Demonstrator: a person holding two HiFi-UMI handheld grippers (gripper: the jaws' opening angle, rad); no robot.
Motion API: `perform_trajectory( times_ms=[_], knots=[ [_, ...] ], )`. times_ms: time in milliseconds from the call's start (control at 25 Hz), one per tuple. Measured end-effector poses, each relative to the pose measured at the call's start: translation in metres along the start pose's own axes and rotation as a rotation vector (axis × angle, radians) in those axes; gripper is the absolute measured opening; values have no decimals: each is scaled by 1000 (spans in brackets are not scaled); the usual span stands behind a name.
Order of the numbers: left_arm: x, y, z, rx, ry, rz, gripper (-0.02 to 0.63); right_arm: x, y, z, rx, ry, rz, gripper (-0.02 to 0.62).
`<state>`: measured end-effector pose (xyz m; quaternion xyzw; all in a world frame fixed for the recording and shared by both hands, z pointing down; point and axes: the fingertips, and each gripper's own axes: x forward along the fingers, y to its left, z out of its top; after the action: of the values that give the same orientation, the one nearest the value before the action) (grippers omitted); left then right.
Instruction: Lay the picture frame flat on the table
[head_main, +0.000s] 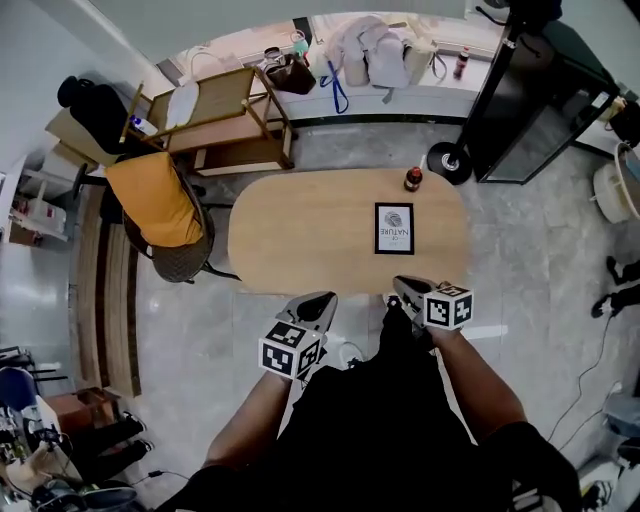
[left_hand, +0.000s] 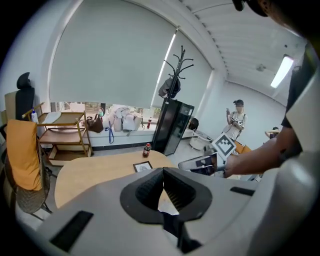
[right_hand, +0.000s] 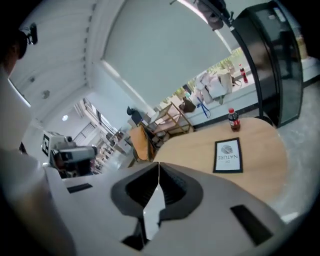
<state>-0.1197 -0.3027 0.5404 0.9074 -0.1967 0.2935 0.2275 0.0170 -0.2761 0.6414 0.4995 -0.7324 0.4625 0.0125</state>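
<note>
Picture frame (head_main: 394, 228) lies flat, face up, on the right part of the oval table (head_main: 290, 250), on the near side of a small bottle (head_main: 413, 179) at the far edge. We hold left gripper (head_main: 322, 300) and right gripper (head_main: 402, 287) off the table's near edge, clear of the frame. Both pairs of jaws are pressed together with nothing between them.

The table (head_main: 300, 240) is pale tan wood. On its right side, the frame (head_main: 394, 228) has a black border around a white print with a grey swirl motif and dark lettering. Beyond it, the bottle (head_main: 413, 180) is dark with red on its cap and label. At the left, a chair (head_main: 160, 205) is draped in mustard orange. The far-right cabinet (head_main: 530, 100) is black. The floor (head_main: 520, 270) is mottled grey. The left gripper (head_main: 320, 302) and right gripper (head_main: 400, 286) are grey and black, with black-and-white square markers.
</note>
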Motion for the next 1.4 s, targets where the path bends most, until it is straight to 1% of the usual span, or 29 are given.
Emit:
perform_trajectory(
  times_ms=[80,160,240,360,440,600,760,920,1000,1160,1400],
  knots=[
    [-16,-6,-14,-10,-5,-13,5,-19,42,-2,-3,-59,37,3],
    [-26,-11,-25,-25,-2,-27,5,-38,74,-11,-42,-70,46,3],
    [-29,-17,-32,-20,5,-39,5,-57,96,-17,-118,-71,38,3],
    [-30,-20,-28,17,-11,-39,5,-77,110,-20,-247,-81,1,2],
    [-30,-28,-18,33,-43,-41,5,-87,108,-19,-286,-88,-25,2],
    [-22,-56,2,48,-92,-46,5,-114,96,-6,-277,-100,-37,2],
    [-3,-84,5,22,-105,-35,5,-142,88,2,-317,-90,-15,2],
    [9,-111,12,4,-125,-27,5,-168,80,5,-386,-73,10,2],
    [12,-122,16,20,-126,-25,5,-176,75,10,-401,-82,14,2],
    [13,-140,9,56,-104,-21,5,-189,74,12,-390,-120,32,2],
    [8,-152,5,96,-83,-25,5,-195,78,11,-373,-161,44,2]
  ],
)
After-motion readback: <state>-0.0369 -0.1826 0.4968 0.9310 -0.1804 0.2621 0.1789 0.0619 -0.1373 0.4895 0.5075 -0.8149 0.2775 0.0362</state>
